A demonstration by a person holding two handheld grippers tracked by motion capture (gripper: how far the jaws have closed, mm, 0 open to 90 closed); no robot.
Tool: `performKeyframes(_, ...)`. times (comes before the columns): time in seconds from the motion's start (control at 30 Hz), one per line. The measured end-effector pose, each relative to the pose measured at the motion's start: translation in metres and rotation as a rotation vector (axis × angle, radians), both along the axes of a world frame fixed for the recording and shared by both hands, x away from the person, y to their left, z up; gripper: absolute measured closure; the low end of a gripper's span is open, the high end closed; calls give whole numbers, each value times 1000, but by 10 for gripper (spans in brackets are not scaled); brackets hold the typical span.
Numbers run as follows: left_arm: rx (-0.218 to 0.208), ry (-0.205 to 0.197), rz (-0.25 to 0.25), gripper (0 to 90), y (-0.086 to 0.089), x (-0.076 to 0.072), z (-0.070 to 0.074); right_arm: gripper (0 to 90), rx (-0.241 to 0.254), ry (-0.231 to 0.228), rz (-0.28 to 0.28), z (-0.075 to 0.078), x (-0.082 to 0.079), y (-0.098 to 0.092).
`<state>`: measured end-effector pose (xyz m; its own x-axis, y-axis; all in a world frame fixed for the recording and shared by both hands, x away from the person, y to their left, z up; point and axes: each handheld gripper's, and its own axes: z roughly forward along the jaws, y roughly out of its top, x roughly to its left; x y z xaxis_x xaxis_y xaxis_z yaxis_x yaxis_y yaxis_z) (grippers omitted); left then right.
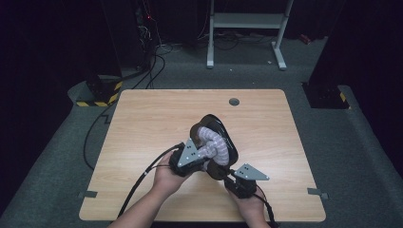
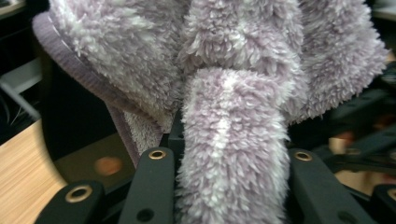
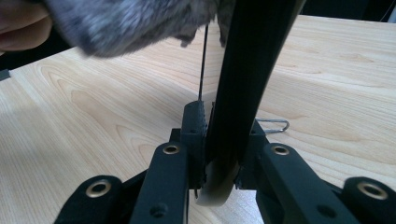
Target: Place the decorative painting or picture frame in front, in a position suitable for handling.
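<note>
A black oval piece (image 1: 219, 130) with fluffy lilac fleece (image 1: 214, 145) wrapped over it is held up above the middle of the wooden table (image 1: 142, 118). My left gripper (image 1: 205, 156) comes in from the left, shut on a thick fold of the fleece (image 2: 233, 70) that bulges between its jaws (image 2: 231, 156). My right gripper (image 1: 227, 174) reaches from the lower right and is shut on the thin black edge (image 3: 252, 70), which stands upright between its jaws (image 3: 224, 135). Fleece (image 3: 126, 23) hangs at the top left of the right gripper view.
A round cable hole (image 1: 234, 101) sits near the table's far edge. The left gripper's black cable (image 1: 142, 180) trails off the front edge. A small metal wire loop (image 3: 273, 125) lies on the wood behind the right jaws. A white frame (image 1: 247, 21) stands on the floor beyond.
</note>
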<state>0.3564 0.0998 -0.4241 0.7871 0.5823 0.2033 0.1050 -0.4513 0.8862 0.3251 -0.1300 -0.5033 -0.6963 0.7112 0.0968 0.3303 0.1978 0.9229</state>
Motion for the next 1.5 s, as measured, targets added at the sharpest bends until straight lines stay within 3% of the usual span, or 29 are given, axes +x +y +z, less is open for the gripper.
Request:
performKeyframes(0.1,-24,34,60,670,18,19,-2,779,-2,-2,0,0,0,0)
performKeyframes(0.13,-24,34,60,670,18,19,-2,779,-2,-2,0,0,0,0)
performKeyframes(0.37,-2,57,183,670,47,50,-7,778,-4,-4,-1,0,0,0)
performKeyframes(0.6,6,106,242,670,62,62,-19,777,-1,-4,-4,0,-1,1)
performKeyframes(0.63,10,112,246,670,64,61,-22,732,-15,-16,-12,-1,-2,2)
performKeyframes(0.7,9,113,245,670,64,61,-23,659,-48,7,-31,-4,-2,3)
performKeyframes(0.93,6,119,236,670,64,59,-26,708,-41,43,-7,-9,-6,-1)
performKeyframes(1.13,20,126,212,670,59,55,-30,771,-39,38,11,-10,-5,-1)
performKeyframes(1.27,21,118,168,670,49,41,-30,778,-37,60,14,-8,-1,-2)
performKeyframes(1.37,75,78,94,671,29,22,-29,777,-37,63,16,-8,0,-3)
performKeyframes(1.5,104,65,43,671,15,8,-28,777,-36,63,14,-9,0,-3)
